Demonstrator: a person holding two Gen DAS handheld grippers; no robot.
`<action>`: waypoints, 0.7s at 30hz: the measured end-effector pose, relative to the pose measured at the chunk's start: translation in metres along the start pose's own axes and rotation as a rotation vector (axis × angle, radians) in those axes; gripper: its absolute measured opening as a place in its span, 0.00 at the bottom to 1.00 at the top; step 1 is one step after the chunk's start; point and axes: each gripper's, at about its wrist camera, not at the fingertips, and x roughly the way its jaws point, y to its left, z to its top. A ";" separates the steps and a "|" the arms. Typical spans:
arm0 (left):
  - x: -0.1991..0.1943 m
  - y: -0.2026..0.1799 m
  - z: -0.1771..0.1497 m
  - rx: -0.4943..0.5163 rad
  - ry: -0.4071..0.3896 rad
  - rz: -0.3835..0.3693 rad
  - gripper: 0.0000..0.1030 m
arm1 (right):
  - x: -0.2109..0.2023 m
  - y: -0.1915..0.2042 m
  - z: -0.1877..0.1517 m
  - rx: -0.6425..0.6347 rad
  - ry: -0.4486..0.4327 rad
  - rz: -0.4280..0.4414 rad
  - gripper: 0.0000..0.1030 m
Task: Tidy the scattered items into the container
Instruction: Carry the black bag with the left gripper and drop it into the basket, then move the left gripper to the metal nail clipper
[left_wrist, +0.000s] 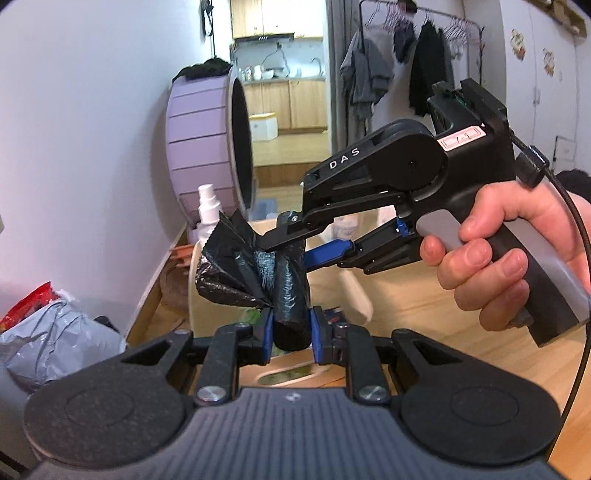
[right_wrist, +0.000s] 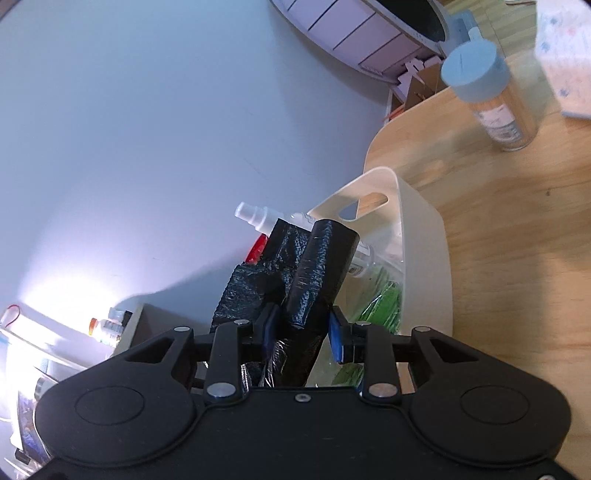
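Roll of black bags (right_wrist: 314, 280) hides most of spray bottle (right_wrist: 258, 216) & bin (right_wrist: 424, 236) contents; jar (right_wrist: 491, 99) blurred.

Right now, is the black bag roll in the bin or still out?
Out. The black bag roll is held above the white bin by both the left gripper and right gripper.

A roll of black bin bags (left_wrist: 290, 295) stands near upright above the cream container (right_wrist: 424, 236), one loose bag fanning toward nine o'clock. Inside the container lie a white spray bottle (right_wrist: 258, 216) and green packets (right_wrist: 380, 302).
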 end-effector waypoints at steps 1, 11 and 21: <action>0.002 0.001 0.001 0.006 0.010 0.010 0.19 | 0.003 0.000 0.000 -0.001 0.004 0.000 0.29; 0.018 -0.001 0.014 0.057 0.121 0.165 0.22 | -0.013 0.021 0.000 -0.155 -0.097 -0.141 0.69; -0.005 0.019 0.003 -0.060 0.126 0.149 0.33 | -0.045 0.016 -0.009 -0.224 -0.108 -0.223 0.70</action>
